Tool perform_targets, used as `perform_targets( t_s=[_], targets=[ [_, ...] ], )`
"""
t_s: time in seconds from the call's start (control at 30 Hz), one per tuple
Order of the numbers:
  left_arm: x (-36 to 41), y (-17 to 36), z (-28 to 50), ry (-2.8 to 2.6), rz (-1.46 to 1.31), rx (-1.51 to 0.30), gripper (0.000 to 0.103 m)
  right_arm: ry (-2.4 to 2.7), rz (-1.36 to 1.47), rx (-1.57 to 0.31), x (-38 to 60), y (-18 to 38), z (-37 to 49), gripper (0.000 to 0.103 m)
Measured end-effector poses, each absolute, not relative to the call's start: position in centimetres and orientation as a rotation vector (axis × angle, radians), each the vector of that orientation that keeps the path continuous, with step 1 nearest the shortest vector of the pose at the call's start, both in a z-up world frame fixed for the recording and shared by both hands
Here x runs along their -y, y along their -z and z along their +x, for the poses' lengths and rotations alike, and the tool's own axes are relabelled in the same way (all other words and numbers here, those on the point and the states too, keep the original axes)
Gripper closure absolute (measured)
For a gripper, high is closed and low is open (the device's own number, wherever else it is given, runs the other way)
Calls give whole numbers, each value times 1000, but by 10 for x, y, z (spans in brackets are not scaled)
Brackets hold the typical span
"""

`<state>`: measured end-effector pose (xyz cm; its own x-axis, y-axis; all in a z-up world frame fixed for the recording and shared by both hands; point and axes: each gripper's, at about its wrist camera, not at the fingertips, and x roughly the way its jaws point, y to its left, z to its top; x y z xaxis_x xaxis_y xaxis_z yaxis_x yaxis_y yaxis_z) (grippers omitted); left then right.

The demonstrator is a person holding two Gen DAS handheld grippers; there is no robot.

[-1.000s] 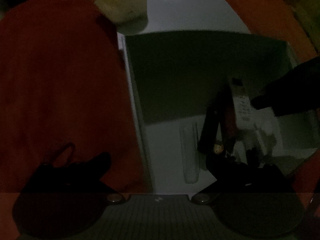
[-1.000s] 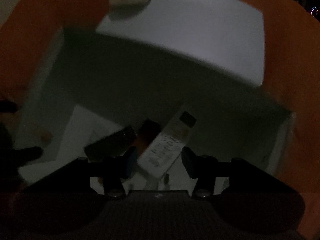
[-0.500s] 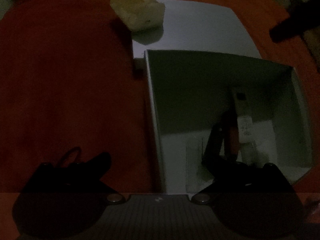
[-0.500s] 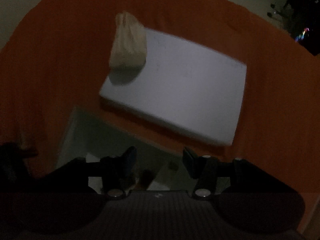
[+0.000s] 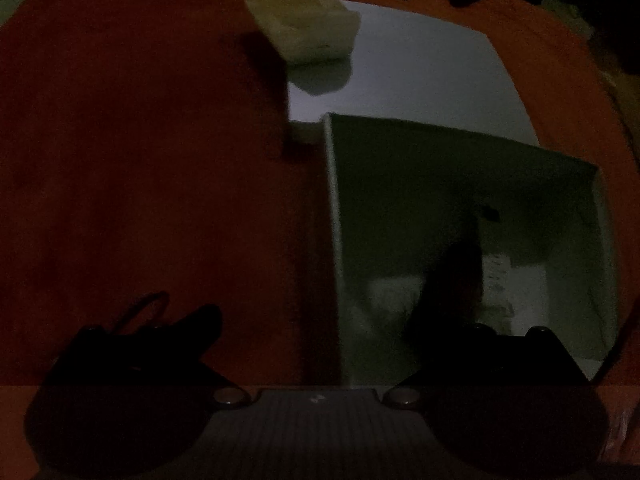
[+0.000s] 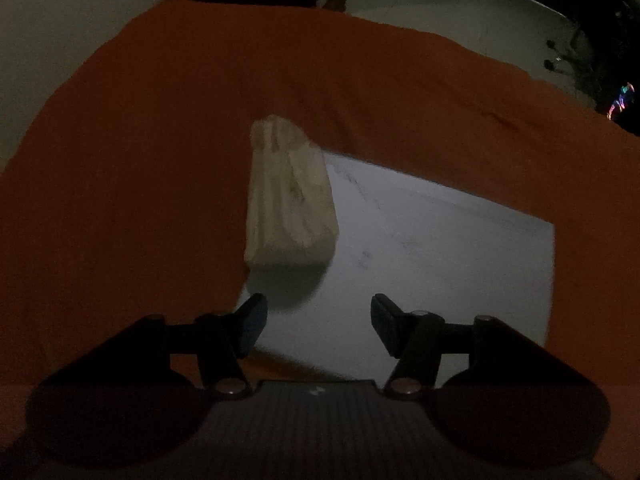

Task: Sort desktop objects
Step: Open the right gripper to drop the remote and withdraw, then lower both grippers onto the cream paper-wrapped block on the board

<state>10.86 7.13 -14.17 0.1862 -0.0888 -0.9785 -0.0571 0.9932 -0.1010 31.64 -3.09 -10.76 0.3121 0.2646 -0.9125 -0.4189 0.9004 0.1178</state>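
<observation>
Hovering with the right gripper [image 6: 318, 312] over the near part of a flat white lid [image 6: 440, 260] on the orange-clothed tabletop [image 6: 140, 160], jaws spread, having just been opening, nothing between them. Facing a pale crumpled packet [image 6: 286, 200], apparently the next thing to sort: ahead of the jaws and a little toward the left finger, resting on the lid's left corner and reaching partly past its edge. Long axis running away from the camera, roughly along the line of the fingers, so the narrow width lies across the gap. Probably spread enough to take it, though hard to judge in this dim light. Looks soft and light, likely to give under a pinch.

Holding the left gripper [image 5: 340, 320] at the side wall of an open white box [image 5: 332, 220], jaws spread wide and empty, one finger over the cloth, the other over the box's interior. Inside the box, a white remote [image 5: 496, 276] beside dark things too shadowed to name. From this side, the packet sits well apart, at the lid's far corner beyond the box, which leaves the right gripper plainly the nearer one.

Judging the coming move as a short advance forward and slightly left, then down to straddle the packet across its narrow width. Risk of nudging it off the lid's corner with the left finger instead of straddling it.
</observation>
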Motion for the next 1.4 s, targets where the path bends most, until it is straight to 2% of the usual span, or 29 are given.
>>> perform_targets(
  t_s=[0.1, 0.17, 0.27, 0.6, 0.63, 0.7, 0.73, 0.77, 0.83, 0.97, 1.13, 1.27, 1.4],
  targets=[
    [-78, 146, 110, 20, -161, -1396, 0, -407, -69, -1172, 28, 119, 330, 41],
    [-81, 147, 108, 35, -181, -1395, 0, -325, 1, -1199, 29, 127, 338, 33],
    [-79, 147, 106, 58, -171, -1387, 0, -258, 108, -1258, 28, 136, 347, 33],
    [-78, 152, 96, 70, -148, -1398, 0, -268, 38, -1264, -19, 154, 353, 34],
    [-79, 153, 95, 67, -149, -1399, 0, -274, 25, -1252, -24, 156, 353, 36],
    [-80, 155, 95, 63, -147, -1401, 0, -285, 1, -1226, -34, 159, 352, 54],
    [-81, 155, 95, 60, -148, -1401, 0, -281, -14, -1221, -35, 162, 352, 78],
    [-82, 155, 96, 57, -151, -1400, 0, -278, -28, -1218, -36, 164, 352, 85],
    [-85, 154, 99, 52, -159, -1395, 0, -292, -61, -1198, -32, 166, 350, 91],
    [-95, 145, 112, 34, -182, -1353, 0, -380, -156, -1171, -8, 165, 341, 93],
    [-113, 129, 147, 12, -114, -1187, 0, -528, -331, -1153, 43, 164, 329, 93],
    [-120, 123, 186, 25, -16, -1032, 0, -567, -362, -1150, 91, 169, 323, 93],
    [-108, 129, 228, 86, 68, -966, 0, -585, -341, -1142, 121, 175, 320, 93]
  ],
)
